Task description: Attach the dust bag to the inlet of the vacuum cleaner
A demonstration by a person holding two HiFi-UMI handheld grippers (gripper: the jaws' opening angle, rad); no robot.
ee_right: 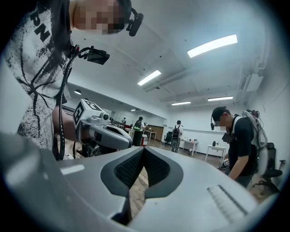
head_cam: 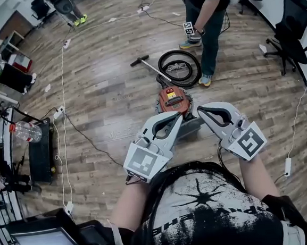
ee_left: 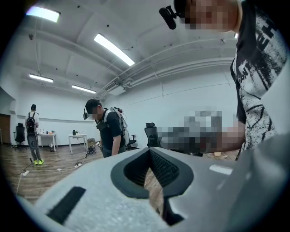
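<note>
The vacuum cleaner (head_cam: 173, 99), a red-orange canister, stands on the wood floor ahead of me. Its black hose (head_cam: 179, 68) lies coiled behind it, with the wand (head_cam: 147, 65) stretched out to the left. No dust bag shows in any view. I hold both grippers level at chest height, above and short of the canister. The left gripper (head_cam: 178, 117) is shut with nothing between its jaws, whose tips meet in the left gripper view (ee_left: 148, 149). The right gripper (head_cam: 201, 110) is also shut and empty (ee_right: 143, 149). The right gripper view shows the left gripper (ee_right: 97, 129) beside it.
Another person (head_cam: 208, 13) stands just past the hose coil, bent over it (ee_left: 108, 131). Cables and power strips (head_cam: 59, 112) run over the floor at left. A water bottle (head_cam: 25, 131) lies on a black rack at far left. Office chairs (head_cam: 290, 27) stand at right.
</note>
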